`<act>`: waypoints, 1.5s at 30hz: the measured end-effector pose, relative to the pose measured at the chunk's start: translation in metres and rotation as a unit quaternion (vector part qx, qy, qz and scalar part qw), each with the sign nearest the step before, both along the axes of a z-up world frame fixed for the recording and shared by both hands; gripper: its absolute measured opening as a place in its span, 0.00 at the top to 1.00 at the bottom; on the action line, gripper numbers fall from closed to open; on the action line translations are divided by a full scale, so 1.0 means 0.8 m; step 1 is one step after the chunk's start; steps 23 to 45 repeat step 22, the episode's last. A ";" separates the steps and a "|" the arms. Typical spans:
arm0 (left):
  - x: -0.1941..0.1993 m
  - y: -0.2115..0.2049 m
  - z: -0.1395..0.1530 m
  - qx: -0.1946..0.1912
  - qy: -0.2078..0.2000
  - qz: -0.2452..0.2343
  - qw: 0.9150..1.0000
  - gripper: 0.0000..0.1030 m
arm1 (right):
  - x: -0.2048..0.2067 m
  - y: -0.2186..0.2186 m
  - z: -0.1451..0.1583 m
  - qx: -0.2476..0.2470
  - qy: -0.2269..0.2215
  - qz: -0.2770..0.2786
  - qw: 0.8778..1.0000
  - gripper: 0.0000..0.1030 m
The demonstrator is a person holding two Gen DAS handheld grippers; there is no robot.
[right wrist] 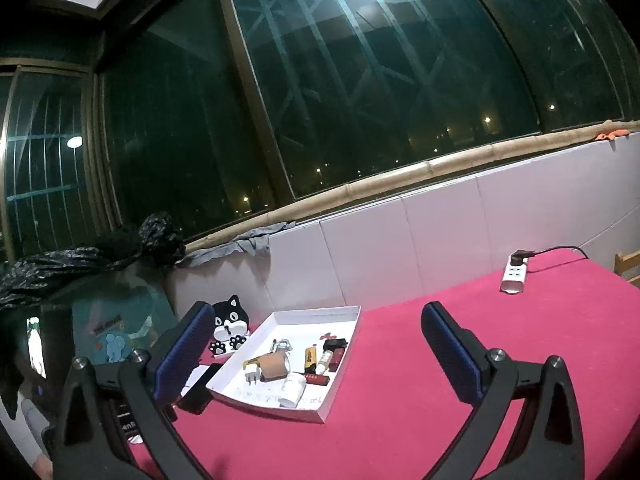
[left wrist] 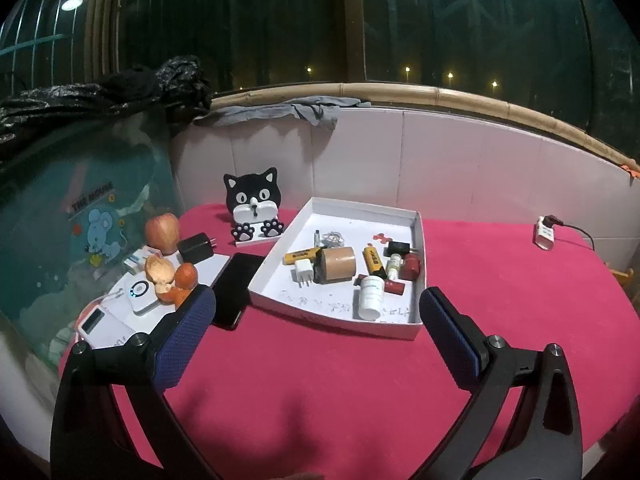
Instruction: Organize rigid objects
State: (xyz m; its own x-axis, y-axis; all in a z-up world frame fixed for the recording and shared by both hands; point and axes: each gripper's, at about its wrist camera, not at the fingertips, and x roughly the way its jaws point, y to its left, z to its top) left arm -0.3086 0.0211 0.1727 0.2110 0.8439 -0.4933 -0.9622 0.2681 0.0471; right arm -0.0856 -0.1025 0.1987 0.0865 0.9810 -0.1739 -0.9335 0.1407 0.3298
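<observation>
Several small items already lie in the white box (left wrist: 416, 264) at mid-counter, so you look well along: tape roll (left wrist: 339, 267), white bottle (left wrist: 370, 297), yellow tubes and plugs inside. Left of it, the black charger (left wrist: 196, 247) and phone (left wrist: 237, 284) remain out (perhaps next). Your left tool (left wrist: 316, 322) and right tool (right wrist: 318, 344) hang released, empty.

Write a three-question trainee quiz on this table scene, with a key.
1. True or false: both the left gripper and the right gripper are open and hold nothing.
2. Which lies inside the white tray? A) apple B) brown tape roll C) power strip
3. What black, flat item lies just left of the tray?

Key: 1 true; 2 B; 3 the phone.
</observation>
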 end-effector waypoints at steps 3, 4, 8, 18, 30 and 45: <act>-0.001 -0.006 0.002 0.004 -0.001 -0.002 1.000 0.00 | 0.000 -0.009 0.000 0.002 -0.002 -0.001 1.000 0.00; -0.002 -0.008 0.002 0.004 -0.001 -0.002 1.000 0.00 | -0.001 -0.012 -0.001 0.002 -0.004 -0.002 1.000 0.00; -0.001 -0.013 0.003 0.006 0.000 -0.003 1.000 0.00 | -0.006 -0.017 -0.005 -0.007 -0.012 -0.001 1.000 0.00; 0.000 -0.016 0.003 0.001 -0.002 -0.003 1.000 0.00 | -0.001 -0.021 -0.011 -0.021 -0.003 -0.001 1.000 0.00; 0.002 -0.015 0.000 -0.003 -0.001 -0.004 1.000 0.00 | -0.001 -0.020 -0.012 -0.023 0.001 0.001 1.000 0.00; 0.002 -0.015 0.000 -0.003 -0.001 -0.004 1.000 0.00 | -0.001 -0.020 -0.012 -0.023 0.001 0.001 1.000 0.00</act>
